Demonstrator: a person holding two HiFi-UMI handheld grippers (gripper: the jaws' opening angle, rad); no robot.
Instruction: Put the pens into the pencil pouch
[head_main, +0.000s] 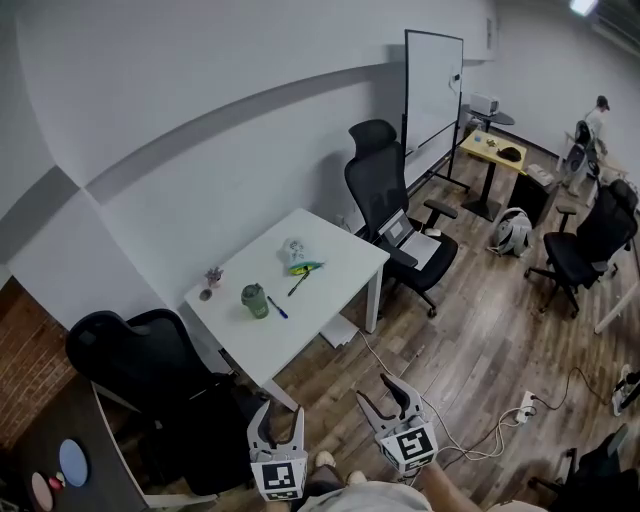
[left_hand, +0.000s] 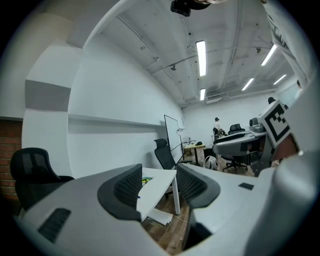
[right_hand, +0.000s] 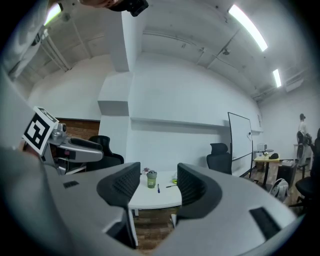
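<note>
A white table (head_main: 330, 290) stands well ahead of me. On it lie a blue pen (head_main: 277, 307), a black pen (head_main: 298, 284) and a green and yellow pouch (head_main: 305, 267), next to a green cup (head_main: 255, 300). My left gripper (head_main: 280, 418) and right gripper (head_main: 385, 396) hover low in the head view, far short of the table, both open and empty. In the right gripper view the cup (right_hand: 151, 179), blue pen (right_hand: 158, 188) and black pen (right_hand: 171, 186) show far off beyond the open gripper (right_hand: 157, 182). The left gripper (left_hand: 159, 182) frames the table edge and pouch (left_hand: 146, 180).
Black office chairs stand at the table's left (head_main: 140, 365) and far end (head_main: 385, 200). A whiteboard (head_main: 433, 85), a yellow desk (head_main: 493, 150), another chair (head_main: 590, 245) and a person (head_main: 598, 120) are at the back right. Cables and a power strip (head_main: 525, 405) lie on the wood floor.
</note>
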